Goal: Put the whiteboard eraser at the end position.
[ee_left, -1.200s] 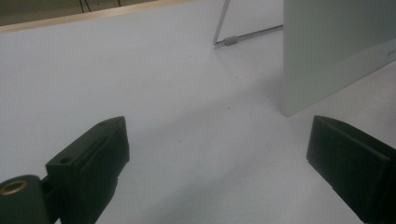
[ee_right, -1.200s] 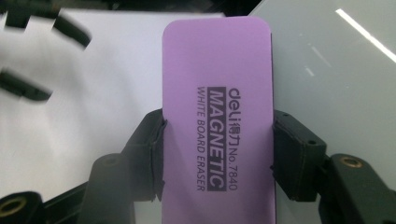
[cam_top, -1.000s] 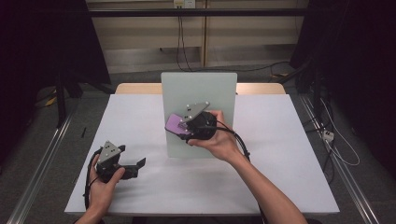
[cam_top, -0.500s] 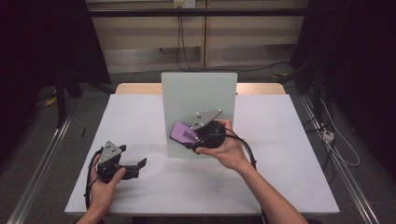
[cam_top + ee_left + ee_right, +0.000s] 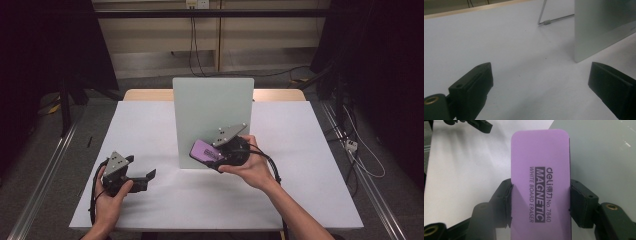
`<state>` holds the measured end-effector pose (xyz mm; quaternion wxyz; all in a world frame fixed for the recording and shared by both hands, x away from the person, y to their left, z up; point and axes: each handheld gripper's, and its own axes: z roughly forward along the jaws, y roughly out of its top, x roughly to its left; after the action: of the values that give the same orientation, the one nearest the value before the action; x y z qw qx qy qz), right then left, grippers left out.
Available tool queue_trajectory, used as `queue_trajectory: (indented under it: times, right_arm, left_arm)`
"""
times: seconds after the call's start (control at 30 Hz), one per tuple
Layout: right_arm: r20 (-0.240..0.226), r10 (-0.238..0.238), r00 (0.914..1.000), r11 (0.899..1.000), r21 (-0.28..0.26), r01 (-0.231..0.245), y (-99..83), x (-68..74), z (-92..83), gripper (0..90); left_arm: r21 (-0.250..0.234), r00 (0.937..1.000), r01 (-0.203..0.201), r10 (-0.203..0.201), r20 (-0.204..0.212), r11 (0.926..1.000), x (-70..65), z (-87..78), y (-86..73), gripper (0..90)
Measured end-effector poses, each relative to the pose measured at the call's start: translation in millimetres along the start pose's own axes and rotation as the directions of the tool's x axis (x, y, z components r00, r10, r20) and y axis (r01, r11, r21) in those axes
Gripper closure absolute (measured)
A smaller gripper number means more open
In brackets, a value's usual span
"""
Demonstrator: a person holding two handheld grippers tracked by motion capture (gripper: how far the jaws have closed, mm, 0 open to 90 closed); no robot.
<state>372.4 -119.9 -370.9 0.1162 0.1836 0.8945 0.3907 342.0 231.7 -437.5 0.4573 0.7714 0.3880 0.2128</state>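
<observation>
The right gripper [image 5: 540,202] has its two black jaws clamped on the long sides of a purple, round-cornered rectangular whiteboard eraser [image 5: 540,185], pads biting at about mid-length so the printed face looks straight up at the camera. In the high view that right gripper [image 5: 216,161] sits just below centre of the frame, the eraser [image 5: 206,150] pressed flat or nearly flat against the lower part of the pale grey upright whiteboard panel [image 5: 212,107]; whether it truly touches, I can't tell. This eraser looks light and stiff in the shell, probably with a soft felt underside, and its smooth plastic edges could slip, so the grip across the narrow width near the middle seems the right hold for steady wiping pressure. Lower left of the high view, the left gripper [image 5: 142,178] rests on the white tabletop [image 5: 300,150], jaws spread wide with nothing between them.
</observation>
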Motion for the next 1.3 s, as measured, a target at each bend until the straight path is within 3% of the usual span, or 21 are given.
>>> queue_trajectory:
  times: [0.4,0.87,1.07,1.3]
  right_arm:
    - [-0.023,0.007,0.9997,1.0,0.013,-0.007,-13.5,3.7,-8.0,41.9]
    - [-0.09,0.02,0.9957,0.995,0.099,-0.011,-33.7,14.2,-1.5,41.8]
    - [-0.108,0.021,0.9939,0.993,0.12,-0.008,-34.6,16.6,-1.6,41.8]
    - [-0.142,0.013,0.9898,0.986,0.167,0.011,-38.6,25.1,6.5,41.8]
  left_arm:
    - [-0.002,1.0,-0.007,0.007,0.003,1.0,-2.0,-0.9,0.5,5.8]
    - [-0.009,0.9999,0.01,-0.01,-0.003,0.9999,-1.8,-2.9,0.8,5.8]
    - [-0.002,1.0,-0.009,0.009,0.004,1.0,-4.1,-0.3,1.9,5.8]
    - [-0.006,0.9999,-0.004,0.004,0.009,1.0,-3.7,-1.1,0.7,5.8]
